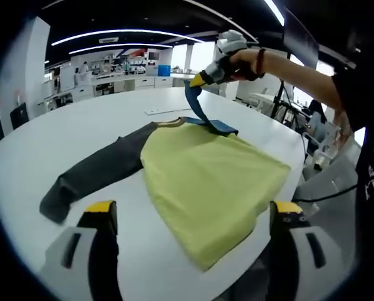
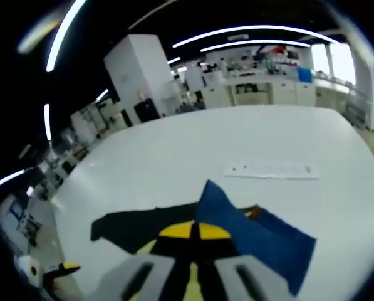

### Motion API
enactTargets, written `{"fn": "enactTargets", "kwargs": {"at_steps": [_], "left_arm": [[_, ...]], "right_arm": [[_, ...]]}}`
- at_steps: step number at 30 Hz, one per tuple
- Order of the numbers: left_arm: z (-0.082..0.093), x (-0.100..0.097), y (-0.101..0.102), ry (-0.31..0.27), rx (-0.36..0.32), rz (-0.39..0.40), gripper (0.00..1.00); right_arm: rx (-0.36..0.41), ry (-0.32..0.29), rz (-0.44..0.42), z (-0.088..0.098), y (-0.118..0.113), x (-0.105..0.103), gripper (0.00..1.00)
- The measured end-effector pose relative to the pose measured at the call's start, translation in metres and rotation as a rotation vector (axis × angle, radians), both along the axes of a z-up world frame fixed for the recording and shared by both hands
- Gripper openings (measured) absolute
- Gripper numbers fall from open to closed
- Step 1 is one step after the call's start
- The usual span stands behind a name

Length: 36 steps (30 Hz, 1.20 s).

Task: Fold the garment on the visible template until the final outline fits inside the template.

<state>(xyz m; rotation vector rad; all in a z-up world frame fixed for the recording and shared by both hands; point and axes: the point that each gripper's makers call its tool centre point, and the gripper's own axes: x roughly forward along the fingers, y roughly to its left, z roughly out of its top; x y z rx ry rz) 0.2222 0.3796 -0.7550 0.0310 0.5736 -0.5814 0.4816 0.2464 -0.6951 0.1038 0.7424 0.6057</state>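
A garment with a yellow body lies flat on the white round table. Its dark grey sleeve stretches out to the left. My right gripper, held in a person's hand, is shut on the blue sleeve and holds its end up above the collar. In the right gripper view the jaws meet on the blue sleeve, and the dark sleeve lies beyond on the left. My left gripper hangs open over the garment's near hem, with nothing in it.
A long white strip lies on the table beyond the garment. The person's arm reaches in from the right. The table edge runs close to the garment's right side. Lab benches and shelves stand far behind.
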Motion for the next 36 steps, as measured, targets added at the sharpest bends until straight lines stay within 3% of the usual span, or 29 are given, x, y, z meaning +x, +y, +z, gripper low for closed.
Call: {"fn": "enactTargets", "kwargs": {"at_steps": [22,25,36], "left_arm": [[-0.001,0.001,0.009,-0.001,-0.018,0.053,0.99],[0.002,0.003,0.009,-0.002,-0.048,0.062,0.98],[-0.004,0.002,0.012,0.008,-0.043,0.069,0.99]], "right_arm": [[-0.002,0.029,0.162,-0.028,0.057,-0.043,0.0],[0.011,0.034,0.17,-0.031,0.065,-0.043,0.0],[-0.003,0.065,0.18,-0.066,0.081,-0.048,0.0]]}}
